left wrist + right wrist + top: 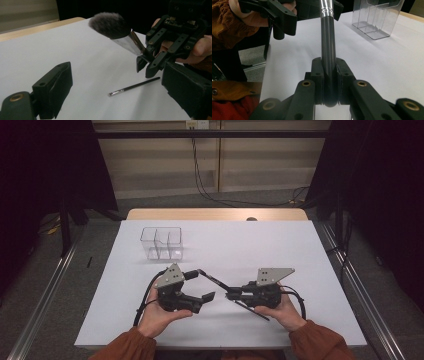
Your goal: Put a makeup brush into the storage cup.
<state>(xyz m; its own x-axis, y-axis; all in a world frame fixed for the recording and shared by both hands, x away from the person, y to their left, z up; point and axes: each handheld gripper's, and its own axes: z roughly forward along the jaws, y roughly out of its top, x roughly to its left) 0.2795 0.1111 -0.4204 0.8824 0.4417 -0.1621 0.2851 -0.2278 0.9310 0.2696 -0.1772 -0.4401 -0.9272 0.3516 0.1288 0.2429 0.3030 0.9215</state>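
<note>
A large make-up brush with a fluffy dark head, silver ferrule and black handle is held off the table. My right gripper is shut on the end of its handle. The brush head points towards my left gripper, which stands open with its two jaws wide apart and nothing between them. A thin black brush with a silver ferrule lies flat on the white table, beside and under the right gripper. A clear plastic organiser with several compartments stands upright at the back left.
The white table top ends in a wooden strip at the far edge. The organiser stands apart from both grippers. The person's hands and orange sleeves come in at the near edge. Dark curtains and cables lie beyond the table.
</note>
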